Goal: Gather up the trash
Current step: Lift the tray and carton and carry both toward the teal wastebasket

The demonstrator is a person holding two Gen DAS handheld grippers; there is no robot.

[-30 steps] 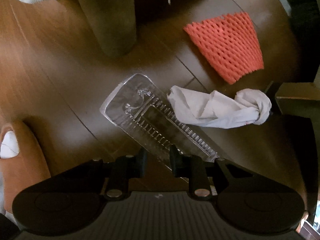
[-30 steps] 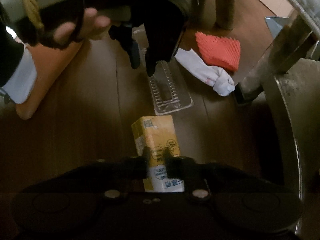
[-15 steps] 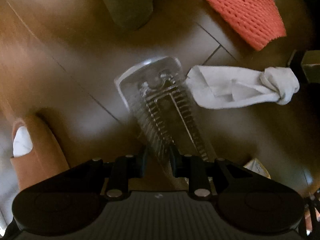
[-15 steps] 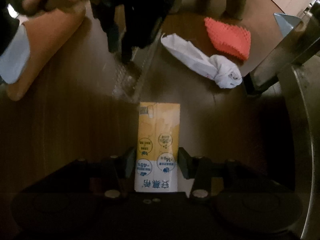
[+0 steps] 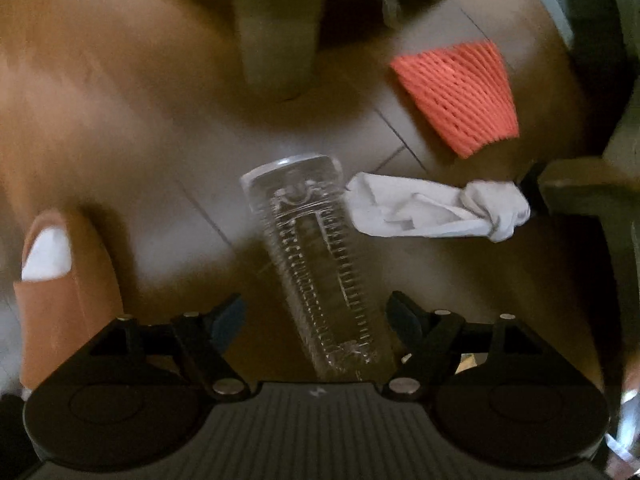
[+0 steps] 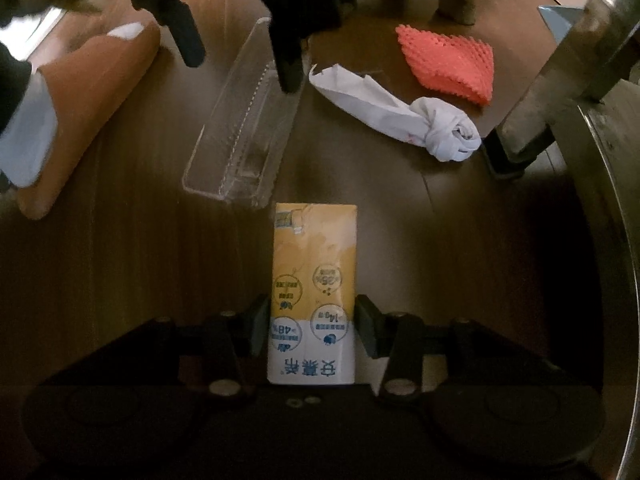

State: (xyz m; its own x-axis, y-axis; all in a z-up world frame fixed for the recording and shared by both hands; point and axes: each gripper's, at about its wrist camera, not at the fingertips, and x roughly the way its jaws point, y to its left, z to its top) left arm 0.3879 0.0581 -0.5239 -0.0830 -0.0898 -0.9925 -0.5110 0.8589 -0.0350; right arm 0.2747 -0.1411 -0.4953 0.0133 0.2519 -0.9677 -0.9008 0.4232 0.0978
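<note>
On a dark brown wooden plank floor (image 5: 120,128), the left gripper (image 5: 316,320) pointed straight down over a clear ribbed plastic tray (image 5: 316,264). Its jaws had just been opening and stood wide apart, with the tray lying between them, touched by neither black fingertip (image 5: 228,320). In the right wrist view the same tray (image 6: 240,128) sat tilted, one long edge raised.

The right gripper (image 6: 312,326) had also just been opening its jaws. A yellow and white rectangular drink carton (image 6: 314,288) lay flat between the fingers, which flanked its sides closely; whether the pads pressed it could not be told.

Just beside the tray lay a crumpled white knotted cloth or paper wad (image 5: 436,210). Beyond it rested an orange foam mesh fruit sleeve (image 5: 460,96). A foot in an orange-brown slipper with a white sock (image 5: 56,280) stood at the left. A metal bin's curved rim (image 6: 616,240) showed at the right edge.
</note>
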